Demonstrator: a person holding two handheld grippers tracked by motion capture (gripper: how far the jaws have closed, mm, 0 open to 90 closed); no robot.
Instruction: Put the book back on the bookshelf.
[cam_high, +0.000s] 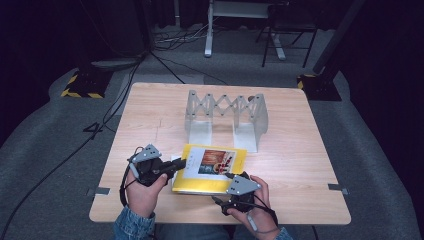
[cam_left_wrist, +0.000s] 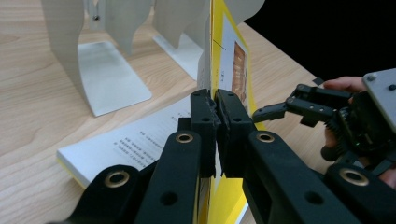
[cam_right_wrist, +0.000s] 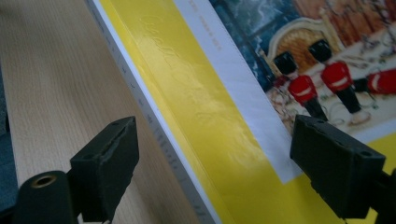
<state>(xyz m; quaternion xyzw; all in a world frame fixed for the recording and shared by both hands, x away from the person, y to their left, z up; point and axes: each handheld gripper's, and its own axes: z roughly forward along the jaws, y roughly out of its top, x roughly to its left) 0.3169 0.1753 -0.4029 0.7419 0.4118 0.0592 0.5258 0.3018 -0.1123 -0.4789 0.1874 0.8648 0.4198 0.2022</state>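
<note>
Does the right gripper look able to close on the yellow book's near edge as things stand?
Probably yes: the right gripper stands open astride the edge of the yellow book, with nothing between. The left gripper clamps the cover elsewhere.

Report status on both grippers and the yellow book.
Left gripper shut on the yellow book's cover. Right gripper open, jaws astride the book's edge, not pressing. Folding metal bookstand behind the book, apart from it; nothing between.
</note>
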